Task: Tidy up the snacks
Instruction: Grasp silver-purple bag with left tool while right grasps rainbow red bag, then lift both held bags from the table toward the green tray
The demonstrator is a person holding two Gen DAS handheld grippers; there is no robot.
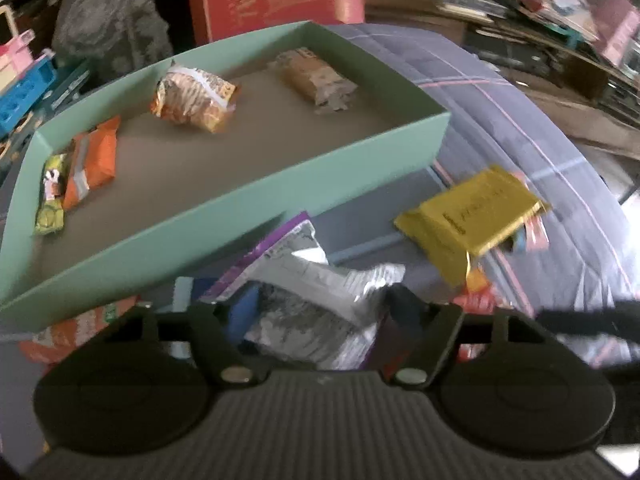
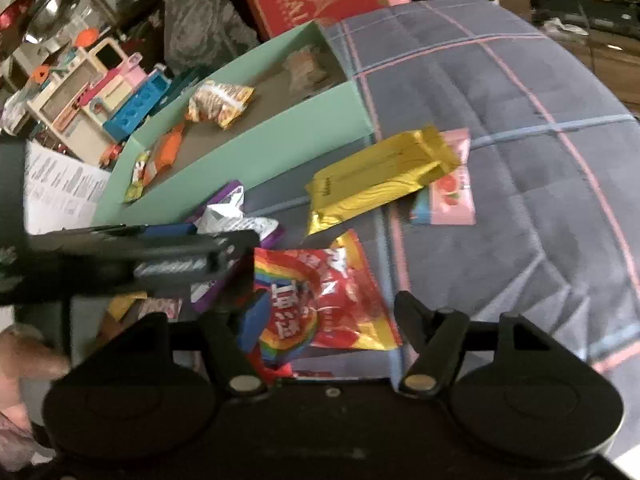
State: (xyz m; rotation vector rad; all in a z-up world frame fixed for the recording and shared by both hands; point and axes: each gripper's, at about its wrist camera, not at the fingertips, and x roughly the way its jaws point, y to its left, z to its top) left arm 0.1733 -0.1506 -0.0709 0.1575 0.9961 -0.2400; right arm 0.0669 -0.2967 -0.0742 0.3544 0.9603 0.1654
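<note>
The left gripper (image 1: 304, 320) looks clamped on a silver-and-purple packet (image 1: 308, 280) just in front of the green box (image 1: 224, 216); the right gripper (image 2: 320, 320) hangs open over a red rainbow bag (image 2: 320, 296). That crinkly foil could slip and snag the box wall. Four snacks lie inside the box; a gold pouch (image 2: 376, 176) and pink packet (image 2: 452, 192) wait beside it on the bed (image 2: 520, 120).

Mint tray (image 1: 240, 216) holding four wrapped snacks (image 1: 194, 98), gold packet (image 1: 472, 212) beside, perhaps flat
</note>
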